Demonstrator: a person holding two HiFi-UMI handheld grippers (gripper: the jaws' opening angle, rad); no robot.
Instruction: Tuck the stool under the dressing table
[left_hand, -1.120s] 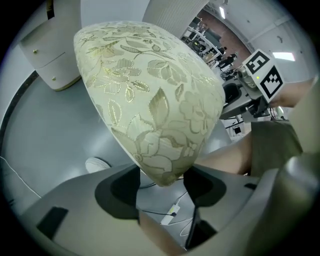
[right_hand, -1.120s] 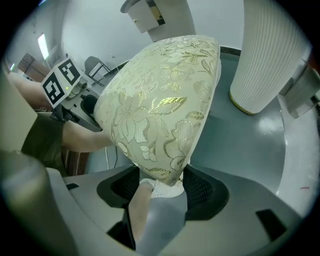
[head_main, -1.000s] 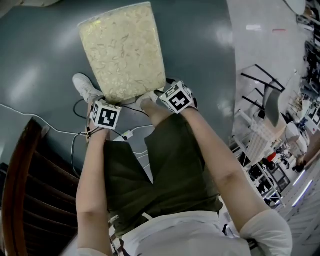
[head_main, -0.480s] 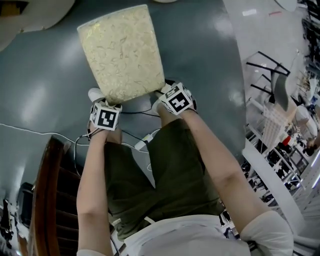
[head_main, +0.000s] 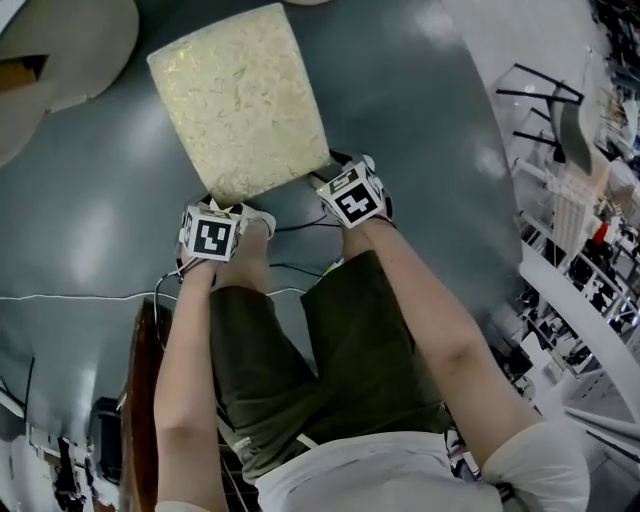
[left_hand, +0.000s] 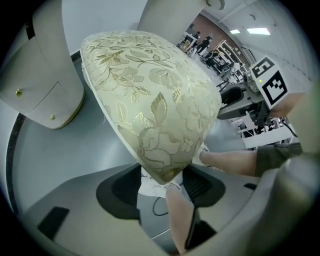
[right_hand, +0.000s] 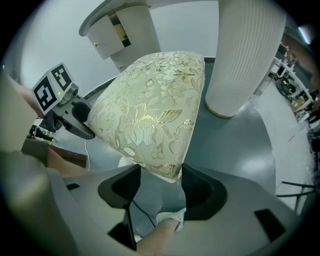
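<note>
- One stool, covered in cream and gold floral fabric, is seen tilted, near the dressing table.
- Two grippers are counted: the left gripper and right gripper are each clamped on a near stool corner.
- A glossy grey-blue floor is shown, with white racks lined along the right.

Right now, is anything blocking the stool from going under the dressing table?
Nothing visible does. Only bare grey floor shows between the stool and the gap under the dressing table, between its drawer unit and ribbed white leg.
</note>
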